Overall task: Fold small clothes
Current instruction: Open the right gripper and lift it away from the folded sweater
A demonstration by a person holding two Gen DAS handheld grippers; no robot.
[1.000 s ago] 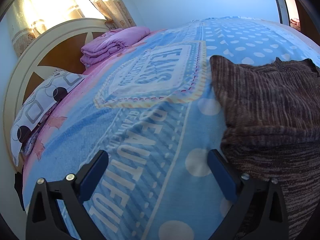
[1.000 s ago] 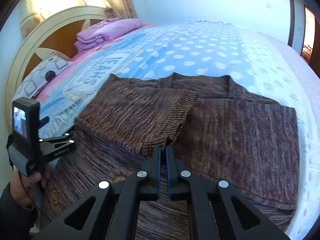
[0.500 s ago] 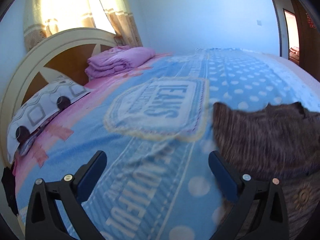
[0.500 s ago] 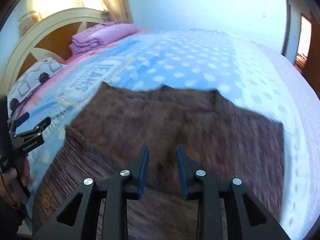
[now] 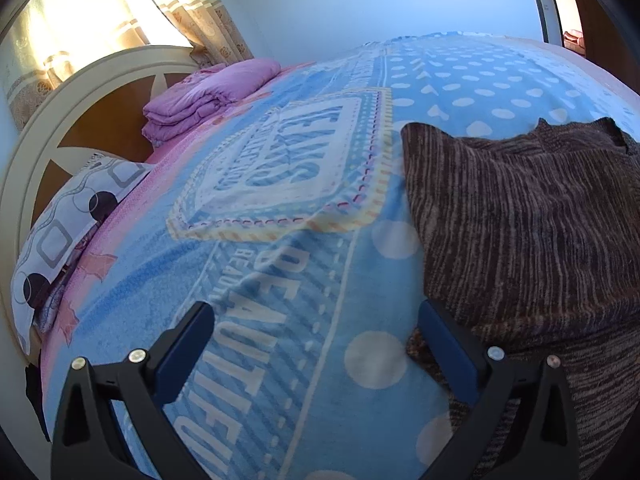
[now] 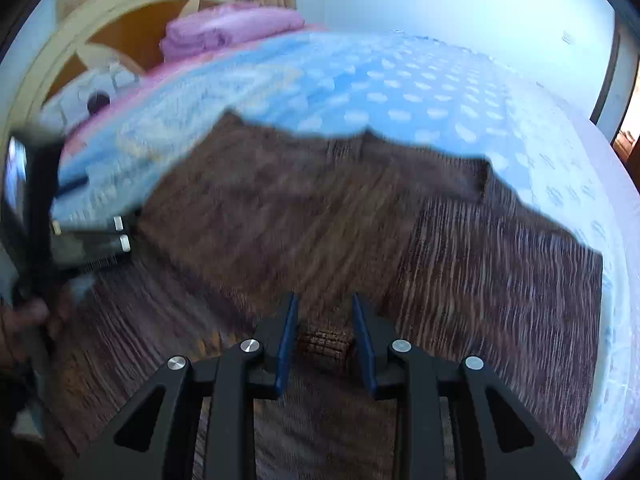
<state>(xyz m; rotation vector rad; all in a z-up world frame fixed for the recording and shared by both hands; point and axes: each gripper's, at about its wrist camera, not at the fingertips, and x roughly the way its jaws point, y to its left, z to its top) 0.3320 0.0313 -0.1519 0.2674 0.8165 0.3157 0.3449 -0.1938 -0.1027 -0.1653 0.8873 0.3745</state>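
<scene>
A brown striped knit sweater (image 6: 460,264) lies spread on the bed, with a sleeve folded in over its body. My right gripper (image 6: 325,300) hovers over the sweater's near part. Its jaws stand a little apart, and a ribbed bit of knit (image 6: 324,344) shows in the gap below them, untouched by the pads. My left gripper (image 5: 315,308) is open wide over the blue blanket. Its right finger (image 5: 444,344) sits just beside the sweater's left edge (image 5: 424,240). In the blurred right wrist view that left gripper (image 6: 92,240) shows at the far left.
A blue dotted blanket (image 5: 280,280) with lettering covers the bed. Folded purple bedding (image 5: 208,96) and a patterned pillow (image 5: 76,216) lie by the cream headboard (image 5: 80,92). A person's hand (image 6: 28,316) holds the left gripper. A doorway (image 6: 624,120) is at far right.
My right gripper's jaws have parted from shut and released the folded sleeve's cuff, and it drifted over the sweater. The left gripper's view tipped up, then came back down beside the sweater.
</scene>
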